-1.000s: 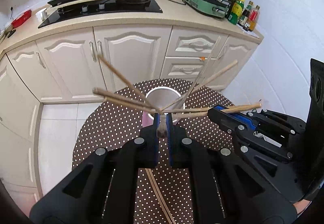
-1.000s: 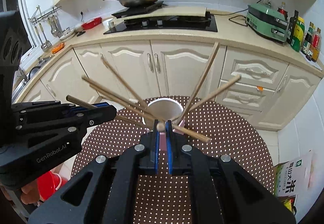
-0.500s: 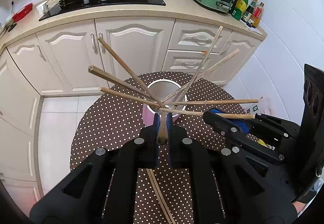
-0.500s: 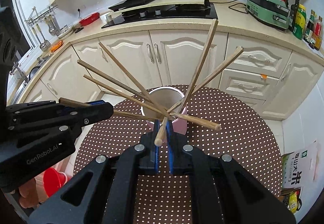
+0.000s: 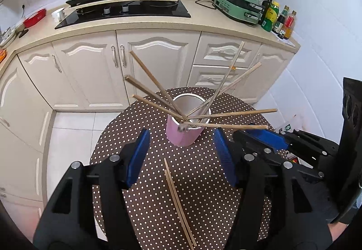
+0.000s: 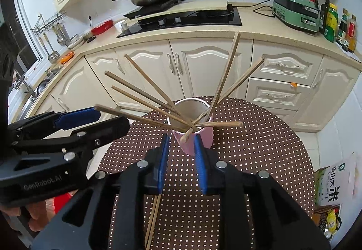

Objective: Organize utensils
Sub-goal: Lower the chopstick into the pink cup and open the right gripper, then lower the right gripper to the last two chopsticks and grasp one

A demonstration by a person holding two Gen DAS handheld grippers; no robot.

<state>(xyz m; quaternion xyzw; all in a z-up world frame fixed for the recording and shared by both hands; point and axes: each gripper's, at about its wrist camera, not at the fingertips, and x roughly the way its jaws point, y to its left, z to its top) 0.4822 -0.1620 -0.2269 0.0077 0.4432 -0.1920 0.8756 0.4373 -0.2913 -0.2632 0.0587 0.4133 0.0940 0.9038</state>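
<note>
- Both of my hand-held grippers have let go since half a second ago: the left hand-held gripper (image 5: 182, 157) now stands with its blue pads spread wide, and the right hand-held gripper (image 6: 180, 160) has parted its pads a little, with nothing between them.
- Chopsticks (image 5: 156, 82) that I was pinching now rest in the pink cup (image 5: 182, 136), fanned out in all directions over its rim.
- That cup has a pale metallic inside and stands upright near the middle of the round tabletop (image 5: 126, 136), which wears a brown cloth with white dots.
- Each chopstick is plain light wood, thin and square at its upper end.
- Two more chopsticks (image 5: 178, 202) lie side by side on the cloth, just in front of the cup, under my left hand-held gripper.
- From the right wrist view I read "GenRobot.AI" on the left tool's black body (image 6: 43, 184).
- A bag (image 6: 334, 184) on the floor at right bears large Chinese characters.
</note>
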